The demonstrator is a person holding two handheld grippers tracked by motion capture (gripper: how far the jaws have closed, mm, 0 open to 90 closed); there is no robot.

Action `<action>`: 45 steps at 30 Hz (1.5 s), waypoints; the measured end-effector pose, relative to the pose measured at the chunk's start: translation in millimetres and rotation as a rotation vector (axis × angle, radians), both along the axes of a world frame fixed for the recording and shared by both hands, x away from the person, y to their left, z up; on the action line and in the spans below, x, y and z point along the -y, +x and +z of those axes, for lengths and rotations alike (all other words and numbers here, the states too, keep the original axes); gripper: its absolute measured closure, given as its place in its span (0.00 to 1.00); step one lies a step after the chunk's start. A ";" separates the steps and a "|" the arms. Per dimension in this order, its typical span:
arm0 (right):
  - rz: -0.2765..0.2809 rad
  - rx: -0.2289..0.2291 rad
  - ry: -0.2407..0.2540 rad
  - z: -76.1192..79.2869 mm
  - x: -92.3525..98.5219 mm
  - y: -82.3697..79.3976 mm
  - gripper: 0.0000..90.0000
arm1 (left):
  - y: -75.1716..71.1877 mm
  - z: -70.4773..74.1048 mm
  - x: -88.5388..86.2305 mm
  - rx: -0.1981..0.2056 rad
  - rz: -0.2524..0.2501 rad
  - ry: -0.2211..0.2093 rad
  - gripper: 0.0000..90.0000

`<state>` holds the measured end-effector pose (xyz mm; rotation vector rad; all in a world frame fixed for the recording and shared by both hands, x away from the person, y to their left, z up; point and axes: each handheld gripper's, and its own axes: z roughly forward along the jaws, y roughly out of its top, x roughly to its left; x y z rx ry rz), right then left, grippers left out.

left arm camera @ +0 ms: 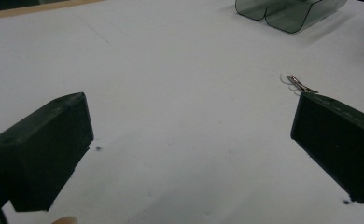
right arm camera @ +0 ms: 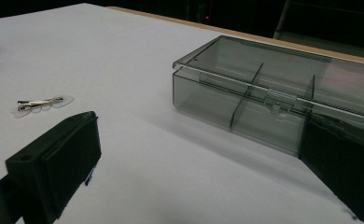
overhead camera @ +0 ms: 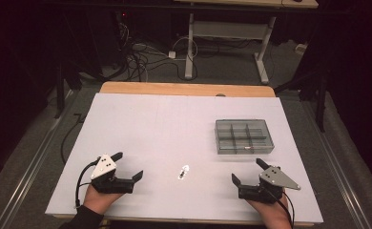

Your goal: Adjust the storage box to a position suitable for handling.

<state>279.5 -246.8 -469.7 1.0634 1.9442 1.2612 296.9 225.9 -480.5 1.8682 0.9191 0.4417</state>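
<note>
We hold the left gripper [overhead camera: 129,165] and right gripper [overhead camera: 246,171] wide apart, gripping nothing; the hair clip [overhead camera: 183,171] lies between them, the lidded compartment box [overhead camera: 243,136] just beyond the right.

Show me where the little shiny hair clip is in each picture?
High view: the hair clip lies low in the middle, between both tools.
Left gripper view: right of centre, just above the right jaw.
Right gripper view: far left, above the left jaw.
Shared landmark: the smoky plastic box.
</note>
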 end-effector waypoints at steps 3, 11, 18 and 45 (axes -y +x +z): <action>0.000 0.000 -0.002 -0.1 0.7 -0.3 0.00 | 0.5 -0.4 0.2 -0.003 0.003 -0.005 0.00; -0.006 -0.006 0.002 -0.3 2.7 -0.6 0.04 | 1.2 -1.0 0.3 -0.002 0.003 -0.005 0.00; -0.003 -0.007 -0.004 -0.2 3.1 -1.8 0.10 | 1.4 -1.3 0.0 0.001 0.006 -0.005 0.00; 0.002 -0.024 -0.007 -0.7 5.9 -4.5 0.45 | 1.8 -2.6 -0.2 0.005 0.006 -0.034 0.00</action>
